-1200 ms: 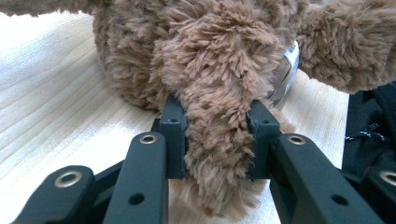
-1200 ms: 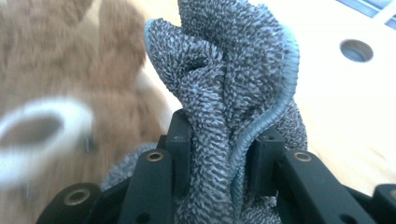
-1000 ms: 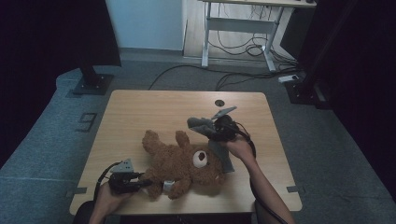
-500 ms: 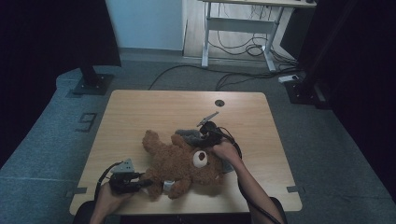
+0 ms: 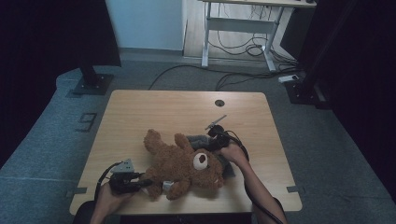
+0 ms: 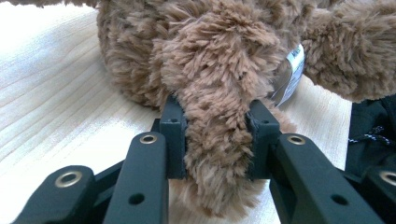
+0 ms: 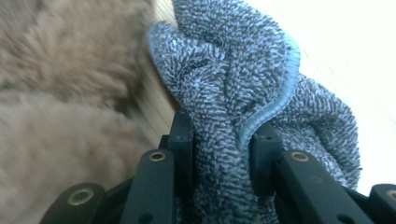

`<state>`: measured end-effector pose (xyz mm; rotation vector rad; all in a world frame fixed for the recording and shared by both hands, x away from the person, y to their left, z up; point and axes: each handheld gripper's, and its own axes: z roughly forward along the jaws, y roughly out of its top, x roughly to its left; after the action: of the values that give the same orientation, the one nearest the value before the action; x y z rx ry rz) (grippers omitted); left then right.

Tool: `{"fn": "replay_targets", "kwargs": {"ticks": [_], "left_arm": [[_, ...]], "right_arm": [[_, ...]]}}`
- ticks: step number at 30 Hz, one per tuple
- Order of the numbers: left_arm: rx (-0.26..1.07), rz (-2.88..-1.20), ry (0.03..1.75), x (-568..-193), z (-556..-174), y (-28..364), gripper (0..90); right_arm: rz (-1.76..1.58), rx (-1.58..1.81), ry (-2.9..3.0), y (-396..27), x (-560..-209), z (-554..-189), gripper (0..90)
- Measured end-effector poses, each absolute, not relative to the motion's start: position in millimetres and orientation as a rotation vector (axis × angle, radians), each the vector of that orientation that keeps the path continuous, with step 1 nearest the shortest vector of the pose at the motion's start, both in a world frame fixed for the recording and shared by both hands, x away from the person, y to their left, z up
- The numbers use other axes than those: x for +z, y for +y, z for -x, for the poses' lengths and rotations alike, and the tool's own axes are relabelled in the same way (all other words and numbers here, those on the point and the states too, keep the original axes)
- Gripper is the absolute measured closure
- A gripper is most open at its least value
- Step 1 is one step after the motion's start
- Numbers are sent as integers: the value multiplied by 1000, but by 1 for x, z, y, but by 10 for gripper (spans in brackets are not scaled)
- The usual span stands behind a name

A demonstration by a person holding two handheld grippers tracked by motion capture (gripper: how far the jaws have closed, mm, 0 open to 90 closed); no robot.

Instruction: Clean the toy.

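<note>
Brown teddy bear (image 5: 187, 165) lying on its back across the near half of the wooden surface (image 5: 154, 107), head toward the right, legs spread toward the left and far side. One plush limb (image 6: 217, 144) pinched firmly between the two black jaws of the left claw (image 5: 144, 183), fur bulging out on either side of the pads, white sewn-in label (image 6: 289, 70) dangling just beyond. Pinned, then, and held steady at the near left edge.

Grey-blue terry cloth (image 7: 243, 93) bunched and clamped in the right claw (image 5: 209, 143), folds and a paler hemmed edge rising above the jaws. Held right against the bear's head at its far side; seemingly touching the fur, though blurred in the right gripper view and too small from above to be sure.

Judged as a wiping or drying job on the toy. Done so far: bear secured, cloth picked up and brought to the head. Left: the rubbing itself over head, belly and limbs, probably turning the toy for its back, then setting cloth and bear down. No damp patch or stain visible to mark progress. Dark garment (image 6: 373, 135) lying at the near edge beside the bear.
</note>
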<state>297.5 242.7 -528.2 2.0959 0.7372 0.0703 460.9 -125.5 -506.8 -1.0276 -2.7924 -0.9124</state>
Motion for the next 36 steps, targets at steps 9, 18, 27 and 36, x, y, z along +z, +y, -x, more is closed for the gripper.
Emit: {"fn": "replay_targets", "kwargs": {"ticks": [9, 18, 27, 36], "left_arm": [[69, -2095, 741, -528, -297, 243, 661], [67, -2095, 742, -529, -298, 243, 661], [72, -2103, 732, -528, -298, 242, 654], [85, -2110, 720, -528, -298, 242, 648]], "right_arm": [[1063, -917, -2818, -150, -508, -452, 677], [1139, -895, -2849, -188, -509, -435, 675], [1235, -959, -2880, -221, -481, -419, 675], [1098, -1164, -2942, -182, -425, -421, 675]]}}
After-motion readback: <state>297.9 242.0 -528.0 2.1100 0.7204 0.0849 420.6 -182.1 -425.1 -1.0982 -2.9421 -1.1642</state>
